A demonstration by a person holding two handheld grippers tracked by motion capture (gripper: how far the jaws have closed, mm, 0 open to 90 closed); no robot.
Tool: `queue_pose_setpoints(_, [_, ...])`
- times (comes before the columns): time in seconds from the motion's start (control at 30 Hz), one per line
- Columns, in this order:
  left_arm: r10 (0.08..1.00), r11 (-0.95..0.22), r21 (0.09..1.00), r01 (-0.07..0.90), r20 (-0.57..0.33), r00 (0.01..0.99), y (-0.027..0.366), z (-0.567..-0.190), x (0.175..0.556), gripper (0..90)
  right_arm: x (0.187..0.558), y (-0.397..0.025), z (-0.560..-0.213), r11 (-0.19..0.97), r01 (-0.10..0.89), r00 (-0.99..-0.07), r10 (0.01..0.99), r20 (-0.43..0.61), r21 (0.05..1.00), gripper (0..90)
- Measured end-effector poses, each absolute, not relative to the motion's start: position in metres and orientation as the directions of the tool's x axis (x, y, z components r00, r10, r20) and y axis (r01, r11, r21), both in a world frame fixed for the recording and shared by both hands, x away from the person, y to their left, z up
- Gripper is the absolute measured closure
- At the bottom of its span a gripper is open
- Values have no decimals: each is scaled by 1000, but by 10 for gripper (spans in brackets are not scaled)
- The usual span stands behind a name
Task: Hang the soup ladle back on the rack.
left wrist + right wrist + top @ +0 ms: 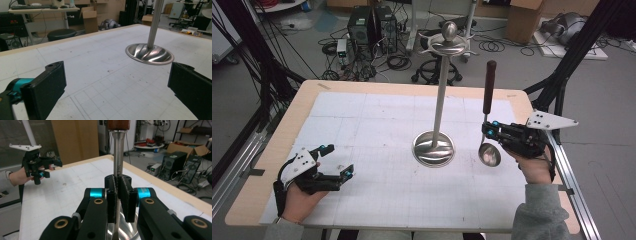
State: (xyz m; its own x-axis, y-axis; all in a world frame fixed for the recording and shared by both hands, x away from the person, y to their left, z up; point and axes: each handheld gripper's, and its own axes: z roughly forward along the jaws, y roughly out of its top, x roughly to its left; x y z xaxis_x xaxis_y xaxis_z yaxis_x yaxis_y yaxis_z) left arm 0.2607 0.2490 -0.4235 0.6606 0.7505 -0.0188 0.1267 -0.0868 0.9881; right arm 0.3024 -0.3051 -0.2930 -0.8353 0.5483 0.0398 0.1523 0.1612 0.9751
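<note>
Gripping the ladle [488, 120] by its steel shaft, the right gripper [486, 131] holds it upright, bowl just above the table [377, 135] at about three o'clock from the stand [435, 125]; that grip leaves the wooden handle free, likely for hanging on the stand's top hooks; the left gripper [339, 161] waits at seven o'clock, jaws spread wide and empty. The right gripper view shows both pads pressed on the shaft; the left gripper view shows the fluted base [149, 53] close ahead.
</note>
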Motion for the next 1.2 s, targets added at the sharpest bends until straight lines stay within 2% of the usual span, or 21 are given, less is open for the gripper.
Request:
queue_pose_setpoints(0.6, [757, -76, 990, 122, -22, 653, 252, -423, 258, 23, 316, -297, -271, 192, 159, -830, 557, 26, 968, 847])
queue_pose_setpoints(1.2, [761, -72, 990, 121, -24, 648, 254, -423, 256, 23, 326, -293, -266, 195, 181, -830, 556, 43, 964, 847])
